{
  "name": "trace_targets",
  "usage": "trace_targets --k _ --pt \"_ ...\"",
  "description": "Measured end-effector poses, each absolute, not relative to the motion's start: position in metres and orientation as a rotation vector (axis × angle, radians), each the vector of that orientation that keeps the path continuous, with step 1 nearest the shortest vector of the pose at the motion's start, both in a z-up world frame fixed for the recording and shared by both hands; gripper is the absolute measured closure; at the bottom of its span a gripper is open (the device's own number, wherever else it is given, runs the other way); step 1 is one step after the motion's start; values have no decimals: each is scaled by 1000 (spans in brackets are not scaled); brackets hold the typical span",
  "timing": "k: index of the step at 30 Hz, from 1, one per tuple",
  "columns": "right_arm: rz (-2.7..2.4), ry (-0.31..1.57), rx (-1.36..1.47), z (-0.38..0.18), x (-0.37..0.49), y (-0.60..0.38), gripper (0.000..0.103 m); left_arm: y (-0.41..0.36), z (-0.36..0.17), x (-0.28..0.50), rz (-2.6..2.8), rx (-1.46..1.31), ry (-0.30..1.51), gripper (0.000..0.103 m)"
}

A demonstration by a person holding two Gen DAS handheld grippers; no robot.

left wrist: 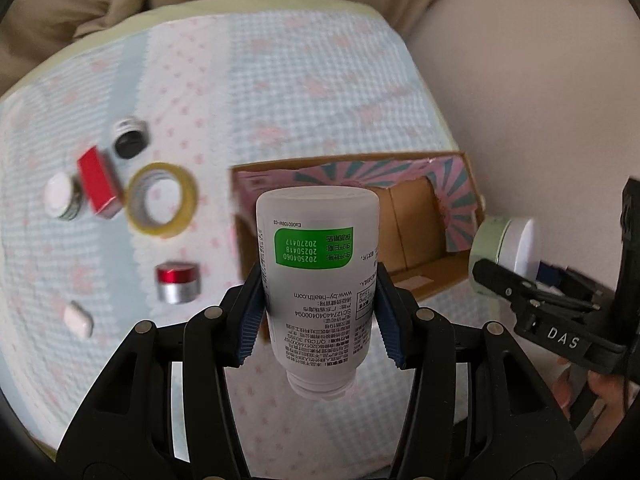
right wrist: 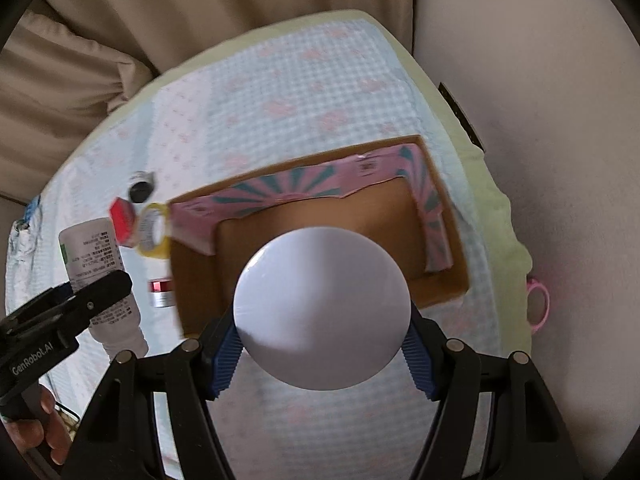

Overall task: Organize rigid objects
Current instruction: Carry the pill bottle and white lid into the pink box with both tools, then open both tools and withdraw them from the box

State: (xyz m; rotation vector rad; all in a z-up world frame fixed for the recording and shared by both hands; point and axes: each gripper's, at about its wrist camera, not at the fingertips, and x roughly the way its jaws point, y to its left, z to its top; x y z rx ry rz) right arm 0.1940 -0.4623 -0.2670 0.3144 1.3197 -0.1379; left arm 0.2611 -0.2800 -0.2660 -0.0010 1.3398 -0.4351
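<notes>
The left gripper [left wrist: 318,312] is matte black plastic with forked linkage arms, round silver pivot pins and ribbed blue pads [left wrist: 250,320] lining its jaws; white "GenRobot.AI" lettering runs along its side. The right gripper [right wrist: 322,354] has the same build and carries raised "DAS" letters. Bare fingers [right wrist: 48,432] show at each handle, beside a thin black cable.

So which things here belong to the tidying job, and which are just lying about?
Job:
left tongs gripping white bottle
right tongs gripping round jar
cardboard box
tape roll
red box
red-lidded jar

Lying about:
pink ring
curtain
</notes>
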Motion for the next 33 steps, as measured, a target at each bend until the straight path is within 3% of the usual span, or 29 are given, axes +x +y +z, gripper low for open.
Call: trace_targets --k 15,25,26,27,28,29,33 --pt "-15 1396 96 -361 241 -487 37 -367 -394 308 -473 283 1504 56" --pt "53 1395 78 -375 245 -486 37 -377 -403 313 -536 403 1491 55" --pt "69 1398 68 -376 246 -484 37 -379 -400 313 -549 418 1482 38" --pt "89 1412 66 -379 247 -483 35 -381 -397 314 -553 435 1474 14" --pt "99 1427 63 -381 247 -483 22 -380 -394 314 -502 502 1444 5" --pt "85 1417 41 -379 245 -484 1 -379 -392 316 -490 524 1429 0" --pt "83 1341 -20 -361 234 -494 0 -358 -383 323 -491 431 1463 0"
